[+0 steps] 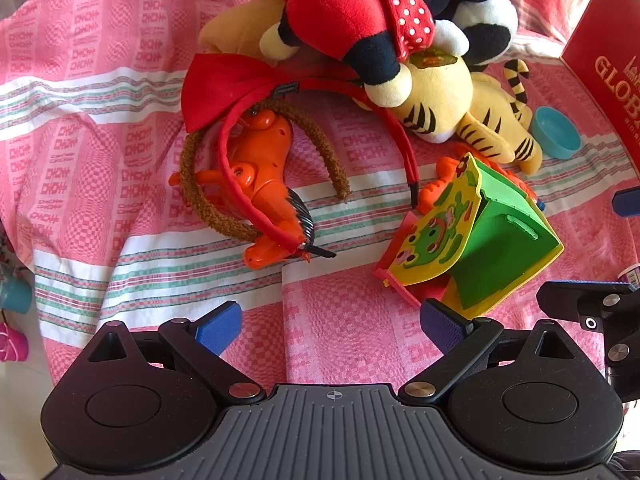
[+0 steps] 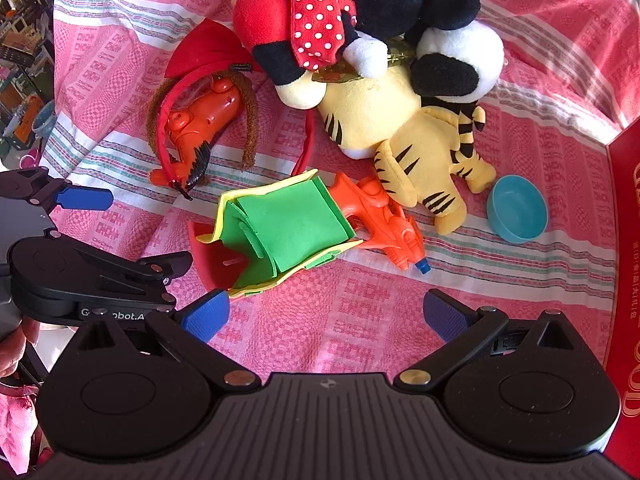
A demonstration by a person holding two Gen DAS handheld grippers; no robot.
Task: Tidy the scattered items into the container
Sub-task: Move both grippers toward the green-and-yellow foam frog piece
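Note:
Toys lie scattered on a pink checked cloth (image 1: pixel 340 340). A green and yellow foam box (image 2: pixel 280 232) lies on its side just ahead of my right gripper (image 2: pixel 326 316), half covering an orange toy gun (image 2: pixel 380 220). An orange toy horse (image 1: pixel 260 172) is tangled in a red bow headband (image 1: pixel 224 92) and a brown fuzzy headband (image 1: pixel 200 184), ahead of my left gripper (image 1: pixel 332 326). Further back, a mouse plush (image 1: pixel 360 12) rests on a striped tiger plush (image 2: pixel 408 132). A small blue bowl (image 2: pixel 518 214) sits beside the red box (image 2: pixel 628 280). Both grippers are open and hold nothing.
The red box with gold lettering (image 1: pixel 608 72) stands along the right edge. A black-and-white plush (image 2: pixel 460 60) leans on the tiger. The left gripper (image 2: pixel 140 228) shows at the left of the right wrist view. The cloth drops off at the left, with clutter beyond.

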